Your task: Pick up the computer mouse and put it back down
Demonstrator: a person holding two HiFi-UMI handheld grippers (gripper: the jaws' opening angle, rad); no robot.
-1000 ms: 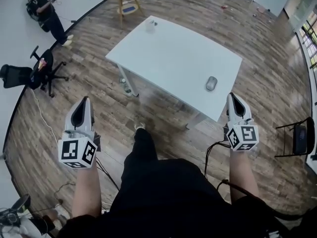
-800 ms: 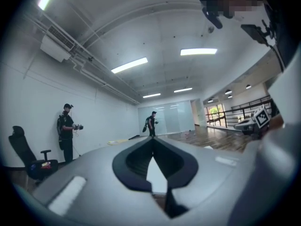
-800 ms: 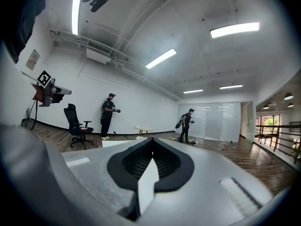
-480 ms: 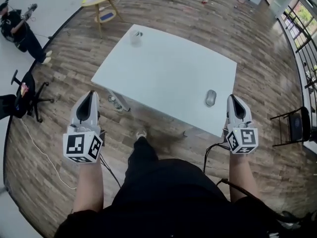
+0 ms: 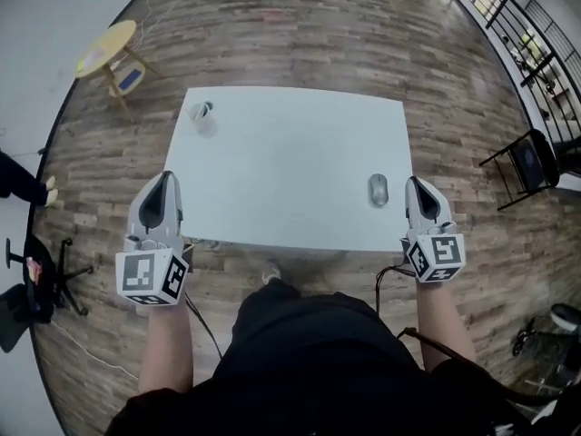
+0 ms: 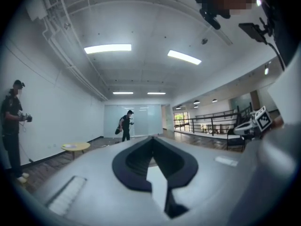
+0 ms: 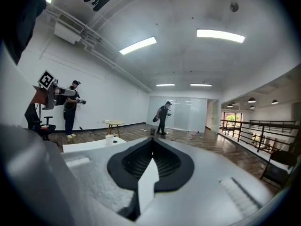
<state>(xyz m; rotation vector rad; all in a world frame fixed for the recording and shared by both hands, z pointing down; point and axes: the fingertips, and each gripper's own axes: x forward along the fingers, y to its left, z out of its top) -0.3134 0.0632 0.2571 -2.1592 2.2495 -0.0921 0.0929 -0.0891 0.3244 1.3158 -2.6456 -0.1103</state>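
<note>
1. Both tools are pressed together and empty: left gripper (image 5: 165, 182) beside the near left corner of the white table (image 5: 290, 153), right gripper (image 5: 414, 184) at its near right edge.
2. Grey computer mouse (image 5: 378, 190) lies on the table, just left of the right gripper, untouched.

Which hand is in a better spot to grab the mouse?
Right. The right tongs are just beside the mouse near the right edge of the table; the left tongs are at its left edge.

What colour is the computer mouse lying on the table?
The computer mouse is grey. It shows best in the head view, near the table's right front corner.
</note>
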